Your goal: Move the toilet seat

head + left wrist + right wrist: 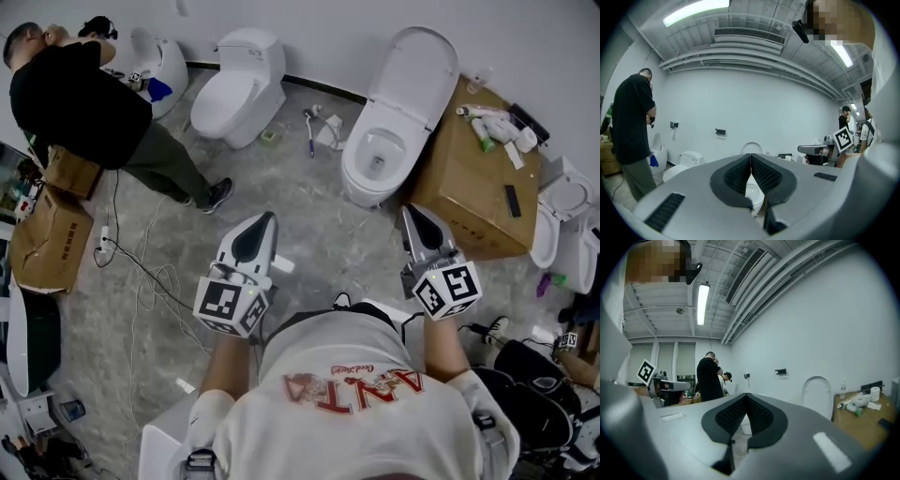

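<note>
Left gripper [266,219] and right gripper [412,212] are both pinched closed on nothing, so poking that raised seat [413,75] upper right might slam it.

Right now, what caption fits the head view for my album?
Left gripper and right gripper, both shut, point toward the open toilet beside a cardboard box.

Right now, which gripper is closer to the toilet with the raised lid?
Right. The right gripper is just short of the toilet, off its right side by the cardboard box; the left gripper is farther off to its left, over the floor.
</note>
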`<state>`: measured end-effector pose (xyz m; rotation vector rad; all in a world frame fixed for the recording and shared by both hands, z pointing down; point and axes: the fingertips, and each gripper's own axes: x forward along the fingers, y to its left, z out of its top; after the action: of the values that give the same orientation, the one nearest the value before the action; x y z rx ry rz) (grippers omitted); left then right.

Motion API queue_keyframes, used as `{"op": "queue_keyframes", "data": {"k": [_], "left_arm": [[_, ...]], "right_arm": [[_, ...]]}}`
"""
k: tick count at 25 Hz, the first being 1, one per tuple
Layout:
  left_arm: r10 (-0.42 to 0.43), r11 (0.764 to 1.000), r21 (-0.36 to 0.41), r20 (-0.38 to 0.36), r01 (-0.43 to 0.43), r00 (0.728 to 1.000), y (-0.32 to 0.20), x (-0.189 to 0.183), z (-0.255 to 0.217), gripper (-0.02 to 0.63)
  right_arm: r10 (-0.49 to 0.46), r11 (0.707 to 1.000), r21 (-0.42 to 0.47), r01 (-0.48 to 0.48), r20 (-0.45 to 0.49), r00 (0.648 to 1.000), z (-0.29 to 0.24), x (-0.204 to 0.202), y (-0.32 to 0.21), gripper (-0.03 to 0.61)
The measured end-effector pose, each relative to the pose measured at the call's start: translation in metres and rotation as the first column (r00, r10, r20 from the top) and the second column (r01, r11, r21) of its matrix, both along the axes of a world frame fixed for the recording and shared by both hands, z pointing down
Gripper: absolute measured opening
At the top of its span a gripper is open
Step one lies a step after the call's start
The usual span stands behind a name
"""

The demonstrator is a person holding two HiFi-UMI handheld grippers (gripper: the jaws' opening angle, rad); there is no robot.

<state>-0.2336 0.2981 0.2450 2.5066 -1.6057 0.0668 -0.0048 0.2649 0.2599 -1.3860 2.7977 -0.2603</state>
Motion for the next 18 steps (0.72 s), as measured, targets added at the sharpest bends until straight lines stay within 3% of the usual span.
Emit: {"op": "queue_keyframes", "data": {"k": [11,18], "left_arm": [[0.009,1.000,-0.027,0.014,-0.009,1.000,-0.059,0.030,0.011,0.009],[0.079,0.996,-0.041,0.004,-0.079,0.997,-0.107,0.042,0.020,0.009]], "right_arm": [[-0.005,0.999,-0.043,0.005,0.015,1.000,0.020,0.026,-0.055,0.002],[0.051,0.997,-0.057,-0.051,-0.004,0.999,0.029,0.040,-0.086,0.002]]}}
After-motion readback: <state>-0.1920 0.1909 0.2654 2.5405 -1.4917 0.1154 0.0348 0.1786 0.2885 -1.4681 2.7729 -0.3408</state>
